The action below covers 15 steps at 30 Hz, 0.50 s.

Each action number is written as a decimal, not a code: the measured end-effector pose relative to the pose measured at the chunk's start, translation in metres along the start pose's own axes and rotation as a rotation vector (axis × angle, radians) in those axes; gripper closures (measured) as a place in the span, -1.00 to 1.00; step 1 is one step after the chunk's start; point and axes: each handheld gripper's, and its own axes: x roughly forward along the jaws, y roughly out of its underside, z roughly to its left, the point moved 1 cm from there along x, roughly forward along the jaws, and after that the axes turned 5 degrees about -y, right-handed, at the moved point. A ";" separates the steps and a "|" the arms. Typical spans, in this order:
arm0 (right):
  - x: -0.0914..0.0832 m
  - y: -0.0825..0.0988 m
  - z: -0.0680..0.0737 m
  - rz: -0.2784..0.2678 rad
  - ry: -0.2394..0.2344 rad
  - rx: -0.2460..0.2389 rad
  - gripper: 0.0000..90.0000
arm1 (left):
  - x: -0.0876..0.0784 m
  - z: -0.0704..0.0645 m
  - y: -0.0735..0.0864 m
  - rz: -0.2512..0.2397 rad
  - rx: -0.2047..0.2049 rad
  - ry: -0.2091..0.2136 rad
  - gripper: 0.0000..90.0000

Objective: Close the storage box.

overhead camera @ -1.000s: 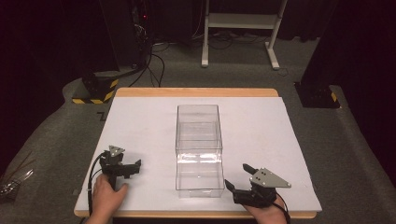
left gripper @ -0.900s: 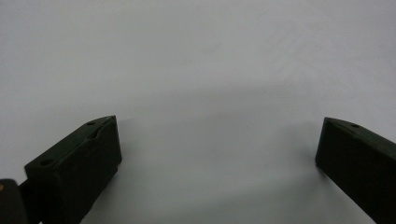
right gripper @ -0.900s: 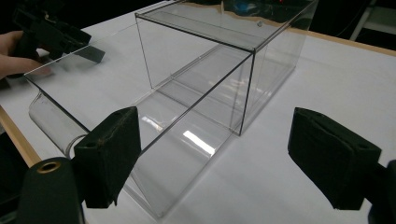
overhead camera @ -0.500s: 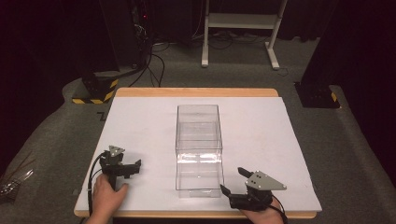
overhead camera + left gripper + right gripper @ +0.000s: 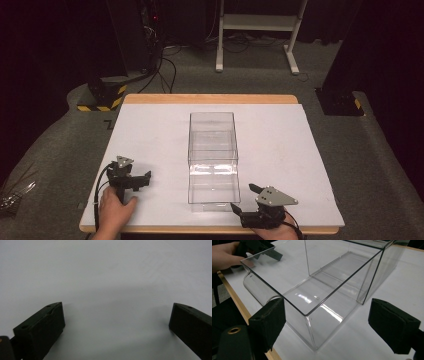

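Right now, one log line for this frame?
left tongs: open, on white table | right tongs: open, facing clear box near corner | box: empty

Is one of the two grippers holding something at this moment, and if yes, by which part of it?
Nothing is held. The left gripper is open over the bare white table; the right gripper is open near the corner of the clear plastic box, not closed on it.

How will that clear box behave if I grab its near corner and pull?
The clear box looks rigid, with thin glossy walls, so the open right gripper may slip unless it pinches one wall. It is empty, so probably light, and likely to slide on the smooth white table rather than tip.
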 end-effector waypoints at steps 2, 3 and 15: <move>0.002 0.002 0.001 0.010 -0.006 -0.001 -0.67 | 0.000 0.000 0.000 0.000 0.000 0.000 -0.99; 0.003 0.003 0.001 0.017 -0.007 -0.005 -0.67 | 0.000 0.000 0.000 0.000 0.000 0.000 -0.99; 0.010 0.005 -0.001 0.035 -0.005 -0.011 -0.66 | 0.000 0.000 0.000 0.000 0.000 0.000 -0.99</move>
